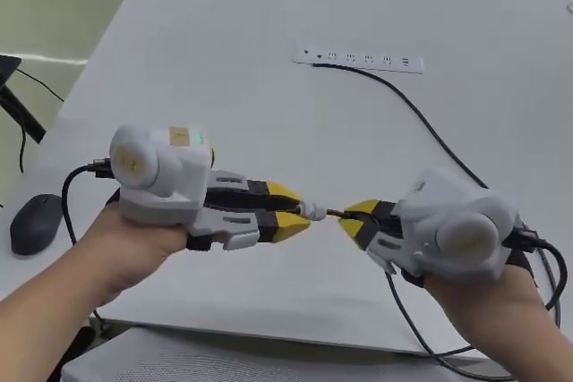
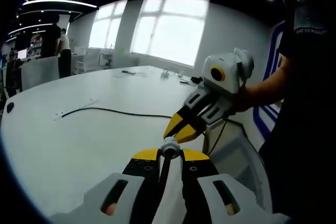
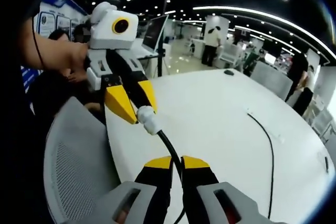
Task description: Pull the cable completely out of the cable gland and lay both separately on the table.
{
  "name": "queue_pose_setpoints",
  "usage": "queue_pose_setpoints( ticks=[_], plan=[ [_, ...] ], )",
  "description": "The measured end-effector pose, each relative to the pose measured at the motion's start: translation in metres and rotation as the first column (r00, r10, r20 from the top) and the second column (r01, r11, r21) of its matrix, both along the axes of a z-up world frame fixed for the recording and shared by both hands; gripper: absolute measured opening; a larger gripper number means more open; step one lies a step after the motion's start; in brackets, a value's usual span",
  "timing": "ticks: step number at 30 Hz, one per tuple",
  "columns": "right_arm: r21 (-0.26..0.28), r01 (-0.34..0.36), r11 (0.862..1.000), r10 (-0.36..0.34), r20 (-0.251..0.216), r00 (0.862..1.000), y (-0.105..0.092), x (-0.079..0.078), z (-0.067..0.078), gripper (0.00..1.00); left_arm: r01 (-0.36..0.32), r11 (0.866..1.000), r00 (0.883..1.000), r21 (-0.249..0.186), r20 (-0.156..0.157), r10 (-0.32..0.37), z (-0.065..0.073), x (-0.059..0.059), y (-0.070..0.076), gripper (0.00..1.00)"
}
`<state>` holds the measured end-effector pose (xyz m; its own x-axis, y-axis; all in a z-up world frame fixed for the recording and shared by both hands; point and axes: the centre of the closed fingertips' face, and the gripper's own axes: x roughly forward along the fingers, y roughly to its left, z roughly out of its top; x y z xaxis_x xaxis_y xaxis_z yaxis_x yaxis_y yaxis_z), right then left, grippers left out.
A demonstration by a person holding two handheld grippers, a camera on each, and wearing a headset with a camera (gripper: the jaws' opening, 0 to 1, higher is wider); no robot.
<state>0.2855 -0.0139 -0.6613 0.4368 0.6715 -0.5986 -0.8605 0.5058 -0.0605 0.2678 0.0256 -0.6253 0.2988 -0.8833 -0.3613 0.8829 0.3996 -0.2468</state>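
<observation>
Head view: left gripper [image 1: 301, 211] is clamping the white gland [image 1: 314, 212], right gripper [image 1: 351, 216] is pinching the black cable [image 1: 332, 214], which is running sideways, straight between their closed tips.

The right gripper [image 3: 176, 162] clamps the black cable [image 3: 167, 142]; the left gripper [image 3: 135, 110] pinches its white cable gland [image 3: 147, 118].

The left tool [image 1: 303, 210] and the right tool [image 1: 349, 216] each have a white body and black jaws tipped in yellow. The left tool also has a tan patch on its white housing. The cable gland [image 3: 147, 119] is white and the cable [image 3: 167, 145] is black. The tabletop [image 1: 269, 114] is plain white. The power strip [image 1: 358, 59] is white with a black cord [image 1: 430, 127]. The mouse [image 1: 34, 223] is dark grey. The chair [image 3: 73, 177] has grey mesh.
</observation>
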Motion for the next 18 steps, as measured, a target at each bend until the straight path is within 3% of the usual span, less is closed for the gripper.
queue_pose_setpoints(
  ticks=[2,5,12,15,18],
  plan=[
    [0.007,0.022,1.000,-0.022,-0.021,1.000,-0.005,0.002,-0.003,0.00,-0.003,1.000,1.000,-0.002,0.003,0.003,0.001,0.001,0.000,0.15],
    [0.067,0.097,0.993,-0.089,-0.105,0.990,-0.010,0.004,-0.008,0.00,-0.003,1.000,1.000,-0.001,0.005,0.003,0.002,0.001,0.001,0.15],
    [0.093,0.189,0.978,-0.169,-0.188,0.968,-0.026,0.007,-0.021,0.00,-0.010,1.000,1.000,-0.004,0.007,0.010,0.004,0.002,0.002,0.15],
    [0.105,0.244,0.964,-0.213,-0.240,0.947,-0.035,0.007,-0.030,0.00,-0.010,1.000,1.000,-0.003,0.008,0.010,0.005,0.001,0.002,0.15],
    [0.132,0.307,0.942,-0.256,-0.306,0.917,-0.042,0.008,-0.037,0.00,-0.011,1.000,1.000,-0.006,0.012,0.011,0.006,0.001,0.002,0.15]
  ],
)
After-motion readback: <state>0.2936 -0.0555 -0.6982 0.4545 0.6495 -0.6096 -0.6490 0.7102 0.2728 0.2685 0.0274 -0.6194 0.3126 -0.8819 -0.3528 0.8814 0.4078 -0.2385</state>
